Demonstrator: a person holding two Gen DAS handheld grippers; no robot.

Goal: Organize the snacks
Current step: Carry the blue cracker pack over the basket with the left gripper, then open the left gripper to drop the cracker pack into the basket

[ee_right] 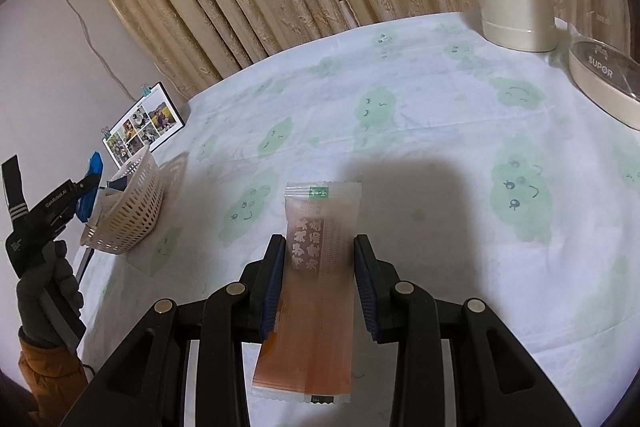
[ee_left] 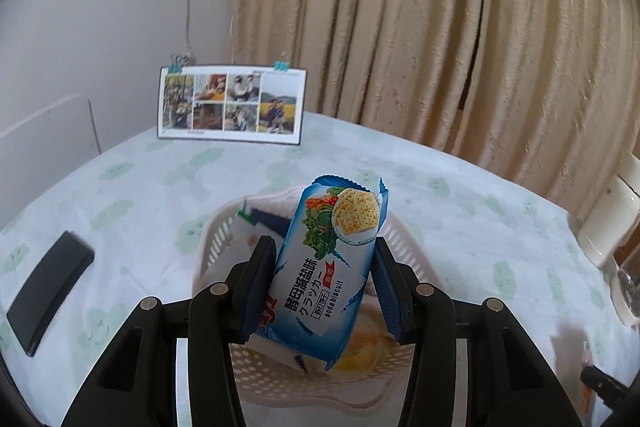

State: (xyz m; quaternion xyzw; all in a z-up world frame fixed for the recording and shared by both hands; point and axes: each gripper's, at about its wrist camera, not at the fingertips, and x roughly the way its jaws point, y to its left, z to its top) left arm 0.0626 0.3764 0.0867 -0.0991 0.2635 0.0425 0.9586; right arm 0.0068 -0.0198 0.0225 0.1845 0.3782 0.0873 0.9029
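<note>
We note left gripper (ee_left: 325,259) clamped on blue soda-biscuit packet (ee_left: 326,267) above cream perforated plastic basket (ee_left: 224,239). Right gripper (ee_right: 318,259) apart, straddling orange translucent sachet (ee_right: 318,287) on tabletop (ee_right: 420,155).

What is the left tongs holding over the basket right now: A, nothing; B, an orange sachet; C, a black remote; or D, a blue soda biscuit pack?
D: the left tongs grip the blue soda biscuit pack above the basket.

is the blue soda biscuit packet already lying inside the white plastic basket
No, the blue soda biscuit packet is held between the left gripper fingers above the white plastic basket.
</note>
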